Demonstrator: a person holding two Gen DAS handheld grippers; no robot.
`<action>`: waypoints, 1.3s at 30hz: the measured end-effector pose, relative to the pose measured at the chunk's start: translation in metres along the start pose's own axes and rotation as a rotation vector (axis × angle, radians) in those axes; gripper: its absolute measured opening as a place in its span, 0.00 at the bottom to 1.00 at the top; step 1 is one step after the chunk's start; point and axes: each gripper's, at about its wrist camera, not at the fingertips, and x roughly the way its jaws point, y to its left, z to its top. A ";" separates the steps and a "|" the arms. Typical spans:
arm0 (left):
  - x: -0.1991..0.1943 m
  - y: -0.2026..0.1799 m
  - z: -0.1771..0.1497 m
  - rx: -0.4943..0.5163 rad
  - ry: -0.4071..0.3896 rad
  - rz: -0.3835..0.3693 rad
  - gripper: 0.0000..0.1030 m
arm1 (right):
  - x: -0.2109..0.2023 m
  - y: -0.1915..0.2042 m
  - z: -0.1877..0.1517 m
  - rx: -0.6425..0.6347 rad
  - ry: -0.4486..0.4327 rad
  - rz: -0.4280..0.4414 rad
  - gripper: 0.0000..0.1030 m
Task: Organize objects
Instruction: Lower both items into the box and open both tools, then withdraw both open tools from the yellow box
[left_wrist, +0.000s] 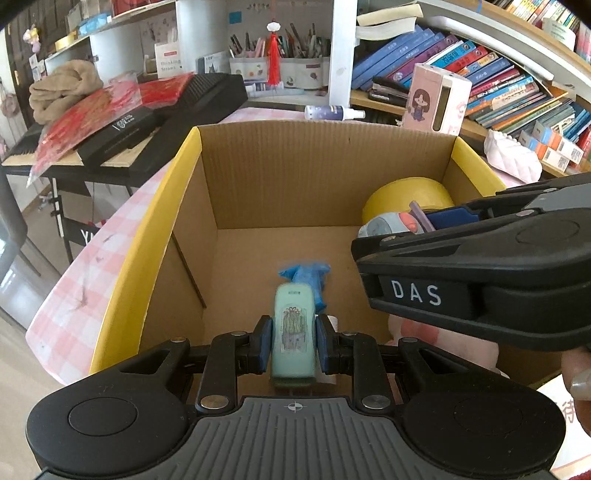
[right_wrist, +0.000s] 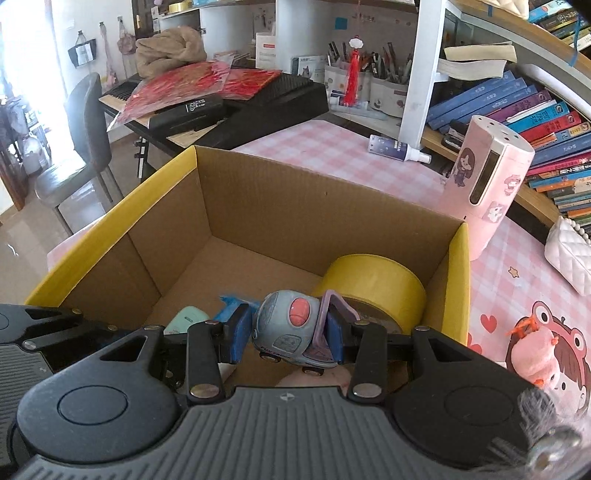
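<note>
Cardboard box with yellow flaps stands open on a table covered by a pink checked cloth, and both grippers hang over its near edge, pointing down into it. The left gripper has its blue pads closed against the two sides of a pale green case with a small picture on its front; the case stands upright between the pads, above the box floor. Just past the case a crumpled blue thing lies on the floor of the box; what it is cannot be told. The right gripper is closed on a grey toy car with a round pink patch on its side and a lilac part against the right pad; the car sits tilted between the pads, its small wheels turned toward the camera. Behind the car, in the right far corner of the box, a wide roll of yellow tape lies against the side wall. In the left view the right gripper comes in from the right edge, with the car at its tip in front of the roll. Outside the box a pink cylinder with cartoon stickers stands upright on the cloth near the right far corner, and a small white spray bottle lies on its side further back. Bookshelves rise behind the table.
</note>
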 end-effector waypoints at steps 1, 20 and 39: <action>0.000 0.000 0.000 0.004 -0.001 0.003 0.23 | 0.000 0.000 0.000 -0.002 0.000 0.001 0.39; -0.022 -0.005 -0.001 -0.001 -0.094 0.008 0.60 | -0.010 0.006 -0.001 -0.044 -0.049 0.005 0.44; -0.112 0.026 -0.040 -0.082 -0.277 0.031 0.73 | -0.121 0.017 -0.056 0.105 -0.291 -0.154 0.53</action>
